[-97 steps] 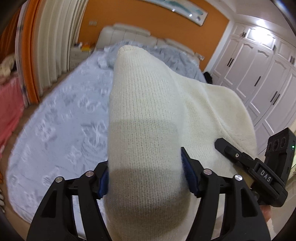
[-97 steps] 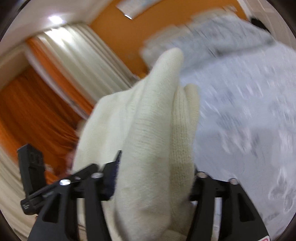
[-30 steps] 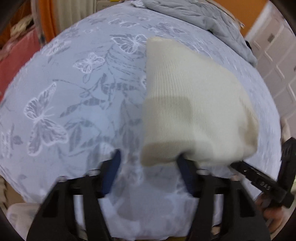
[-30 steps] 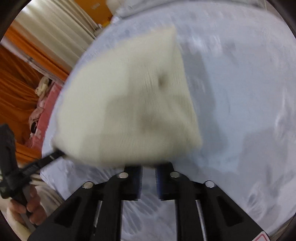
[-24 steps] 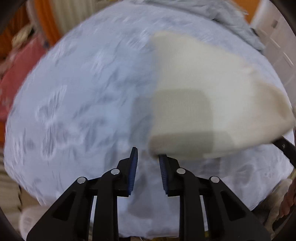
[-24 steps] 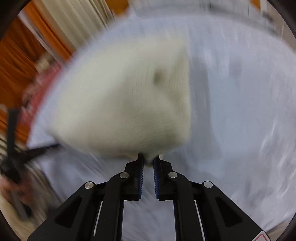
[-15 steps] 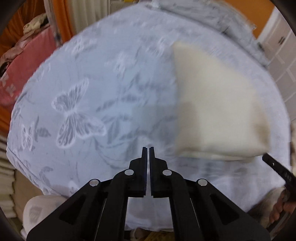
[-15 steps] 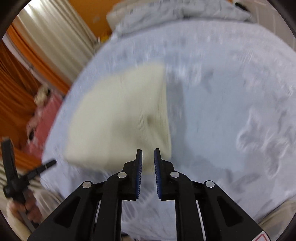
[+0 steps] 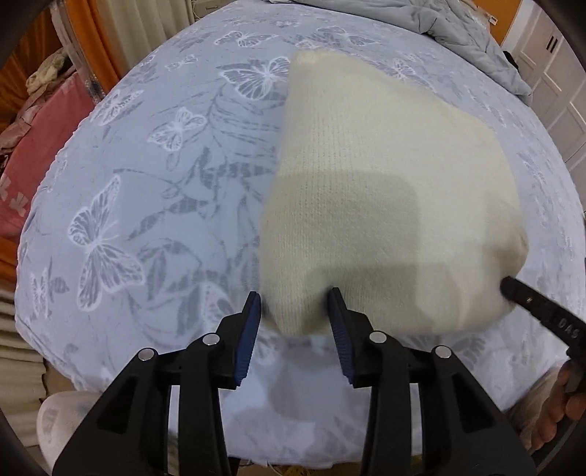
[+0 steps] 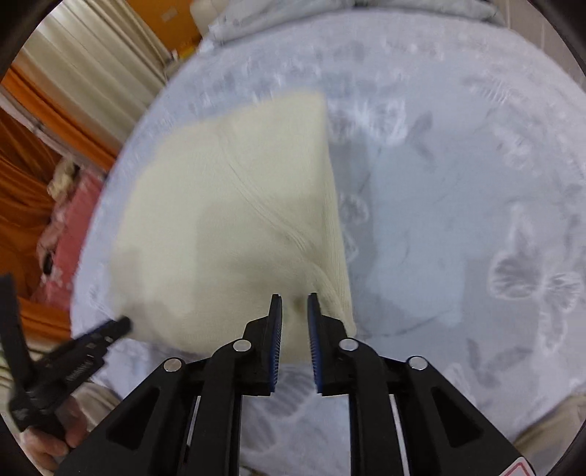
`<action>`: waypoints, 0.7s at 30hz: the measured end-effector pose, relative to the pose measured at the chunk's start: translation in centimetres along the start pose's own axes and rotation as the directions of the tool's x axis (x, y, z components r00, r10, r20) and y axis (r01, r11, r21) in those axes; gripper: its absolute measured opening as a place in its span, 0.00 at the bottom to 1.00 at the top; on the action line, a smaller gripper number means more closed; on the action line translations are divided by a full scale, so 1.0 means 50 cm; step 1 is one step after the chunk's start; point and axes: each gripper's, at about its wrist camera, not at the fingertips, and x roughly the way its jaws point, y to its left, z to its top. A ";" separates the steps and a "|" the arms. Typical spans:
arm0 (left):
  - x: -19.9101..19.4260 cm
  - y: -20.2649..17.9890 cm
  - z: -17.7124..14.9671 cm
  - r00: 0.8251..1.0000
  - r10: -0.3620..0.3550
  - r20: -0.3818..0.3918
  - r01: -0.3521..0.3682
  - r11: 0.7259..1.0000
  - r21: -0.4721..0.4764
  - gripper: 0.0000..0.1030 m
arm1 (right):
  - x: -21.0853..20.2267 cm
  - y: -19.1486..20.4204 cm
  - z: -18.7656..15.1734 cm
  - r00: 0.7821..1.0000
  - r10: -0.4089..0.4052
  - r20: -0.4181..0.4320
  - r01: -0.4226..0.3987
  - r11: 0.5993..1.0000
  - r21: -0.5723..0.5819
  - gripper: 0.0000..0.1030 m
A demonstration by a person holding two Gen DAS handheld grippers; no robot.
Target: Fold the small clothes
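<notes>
With the cream knit garment folded on the bed, our left gripper and right gripper are opening over its near corners without pinching yet, so we judge another fold needs both closing there.

Butterfly-print bed, cream knit garment folded on it, grey quilt beyond

both grippers point steeply downward. the left gripper has its jaws opening, well apart. the right gripper has its jaws opening too, seemingly pinching nothing.
</notes>
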 end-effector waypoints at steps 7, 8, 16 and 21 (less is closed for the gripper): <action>-0.067 -0.039 -0.016 0.999 0.008 0.045 -0.010 0.999 0.045 0.35 | -0.134 0.044 -0.035 0.994 -0.035 0.105 0.035 0.999 0.003 0.28; -0.079 -0.046 -0.024 0.998 0.002 0.058 -0.005 0.999 0.054 0.35 | -0.148 0.050 -0.047 0.991 -0.053 0.122 0.054 0.999 -0.007 0.34; -0.168 -0.105 -0.086 0.982 0.031 0.184 -0.051 0.993 0.102 0.66 | -0.202 0.012 -0.159 0.971 -0.134 0.197 0.149 0.987 -0.061 0.58; -0.185 -0.124 -0.118 0.974 0.040 0.223 -0.060 0.994 0.087 0.72 | -0.205 -0.019 -0.207 0.959 -0.174 0.222 0.187 0.981 -0.041 0.66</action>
